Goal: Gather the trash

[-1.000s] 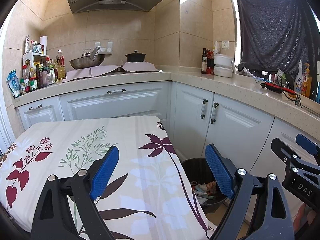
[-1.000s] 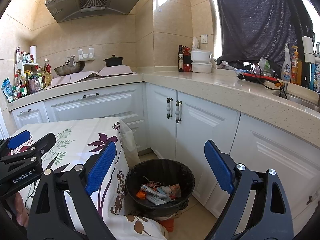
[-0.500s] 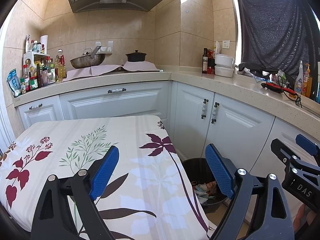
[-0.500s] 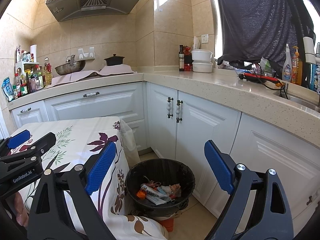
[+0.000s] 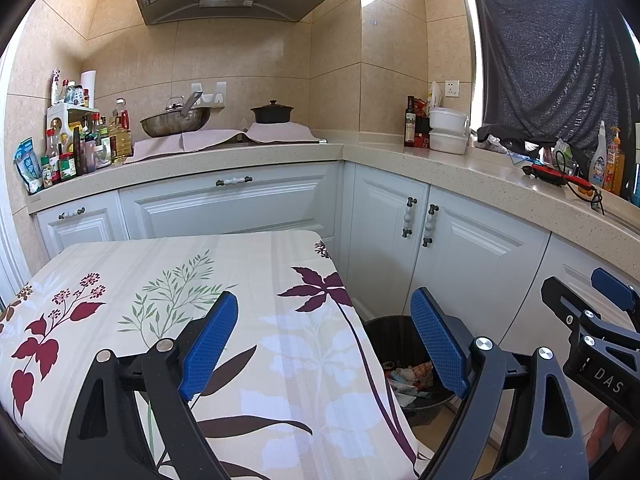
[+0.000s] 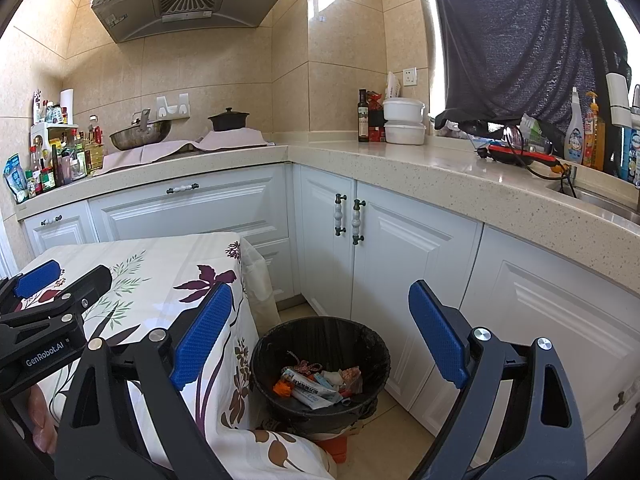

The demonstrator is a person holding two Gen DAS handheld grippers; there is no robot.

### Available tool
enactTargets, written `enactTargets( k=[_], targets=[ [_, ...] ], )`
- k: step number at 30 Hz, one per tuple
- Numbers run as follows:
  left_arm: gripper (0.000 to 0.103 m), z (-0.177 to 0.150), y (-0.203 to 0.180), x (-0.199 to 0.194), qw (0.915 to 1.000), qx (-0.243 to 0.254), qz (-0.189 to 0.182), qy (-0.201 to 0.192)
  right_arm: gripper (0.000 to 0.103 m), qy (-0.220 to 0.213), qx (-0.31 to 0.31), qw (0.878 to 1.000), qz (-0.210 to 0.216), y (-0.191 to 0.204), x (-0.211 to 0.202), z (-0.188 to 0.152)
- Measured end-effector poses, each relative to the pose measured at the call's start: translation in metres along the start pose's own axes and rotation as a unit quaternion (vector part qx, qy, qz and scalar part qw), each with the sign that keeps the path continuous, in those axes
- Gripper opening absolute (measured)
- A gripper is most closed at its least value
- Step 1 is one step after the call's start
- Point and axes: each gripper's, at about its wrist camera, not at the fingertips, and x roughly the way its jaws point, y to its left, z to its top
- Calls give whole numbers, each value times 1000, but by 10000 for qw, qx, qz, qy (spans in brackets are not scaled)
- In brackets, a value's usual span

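While both grippers hang with jaws wide and nothing between them, we judge the collecting step to be at or near its end. Nearest, at the bottom of the left wrist view, the left gripper sits over the floral tablecloth, which shows no litter that we can see. At the bottom of the right wrist view, the right gripper frames the black bin on the floor, lower centre, beside the table. Wrappers lie inside it. Farther up, the countertop carries kitchen goods only. Next move, in our judgement: scan for leftover trash before any further grasp.
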Motion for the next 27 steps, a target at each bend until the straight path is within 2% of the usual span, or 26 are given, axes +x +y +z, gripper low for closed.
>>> enactTargets(
  k=[27],
  targets=[
    [85, 2, 0, -1, 10000, 4, -16, 12, 88, -4, -36, 10000, 8, 2, 3, -2]
  ],
)
